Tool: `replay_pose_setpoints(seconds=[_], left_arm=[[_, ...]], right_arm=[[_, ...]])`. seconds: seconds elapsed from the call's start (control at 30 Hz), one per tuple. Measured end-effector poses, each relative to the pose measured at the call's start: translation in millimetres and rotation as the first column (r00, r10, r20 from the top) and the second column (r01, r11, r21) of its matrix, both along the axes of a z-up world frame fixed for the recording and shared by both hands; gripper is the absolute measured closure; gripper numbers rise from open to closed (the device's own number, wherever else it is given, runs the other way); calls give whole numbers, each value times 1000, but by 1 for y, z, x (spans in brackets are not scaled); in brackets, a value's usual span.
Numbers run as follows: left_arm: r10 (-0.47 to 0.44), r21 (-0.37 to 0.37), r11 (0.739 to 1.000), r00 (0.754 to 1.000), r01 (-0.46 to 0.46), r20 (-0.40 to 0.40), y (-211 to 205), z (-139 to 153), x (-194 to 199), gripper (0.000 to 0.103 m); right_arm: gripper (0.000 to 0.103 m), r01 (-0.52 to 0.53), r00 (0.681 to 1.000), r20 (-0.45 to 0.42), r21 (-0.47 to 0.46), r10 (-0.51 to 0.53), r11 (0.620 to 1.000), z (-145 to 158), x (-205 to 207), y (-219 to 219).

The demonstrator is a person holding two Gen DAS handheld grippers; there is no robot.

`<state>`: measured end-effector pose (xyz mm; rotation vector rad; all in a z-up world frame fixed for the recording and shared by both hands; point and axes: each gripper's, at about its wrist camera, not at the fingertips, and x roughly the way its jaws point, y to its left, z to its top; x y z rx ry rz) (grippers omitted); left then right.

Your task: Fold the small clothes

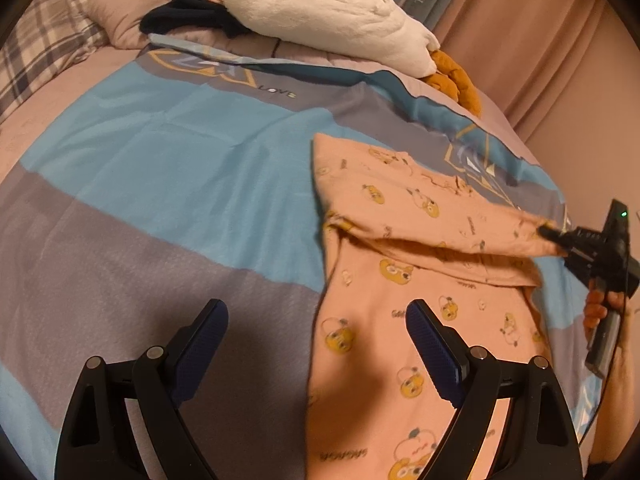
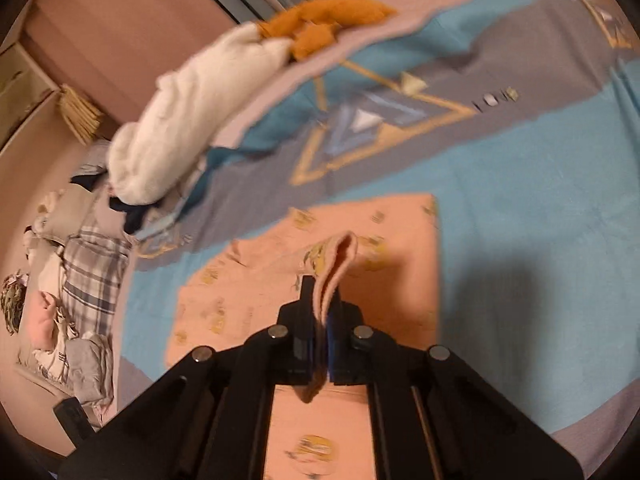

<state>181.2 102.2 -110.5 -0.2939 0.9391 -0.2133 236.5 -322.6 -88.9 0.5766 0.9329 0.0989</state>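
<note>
Beneath you spreads a bed cover (image 1: 160, 152) in flat blue and grey bands with gold triangle outlines, smooth and matte. At the top of the left view lies a fluffy white plush (image 1: 320, 12), elongated, with a rust-orange piece (image 1: 456, 76) at its end. Your peach cartoon-print garment (image 1: 400, 312) lies at right, soft knit, one part raised. Your right gripper (image 2: 326, 312) pinches a doubled fold of that cloth. Your left gripper (image 1: 316, 340) hovers at the lower edge with jaws spread wide, blue textured pads (image 1: 434, 352) bare.
</note>
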Motion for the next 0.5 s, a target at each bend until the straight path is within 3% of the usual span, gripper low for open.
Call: replay_pose_setpoints(seconds=[0.1,0.17,0.23,0.33,0.4,0.5], left_arm=[[-37,2,999,999,37,-1,-12,2,14,13],[-63,8,998,998,63,-1,-21,5,27,13],[-87,7,996,996,87,4,-28,8,43,13],[-117,5,993,993,117,15,-42,11,67,13],[-145,-13,989,989,145,19,-51,10,78,13],[-167,12,986,986,167,5,-66,-2,96,14]], right_arm=[[90,34,996,-74,-120,-43,992,-18,2,-11],[79,56,993,-94,-191,-75,980,-21,2,-15],[79,82,996,-25,-231,-90,969,-10,-8,-17],[82,-4,998,62,-218,18,976,8,-18,-2],[83,-107,991,60,-221,123,969,9,-17,15],[84,-165,984,14,-300,178,939,-5,-11,33]])
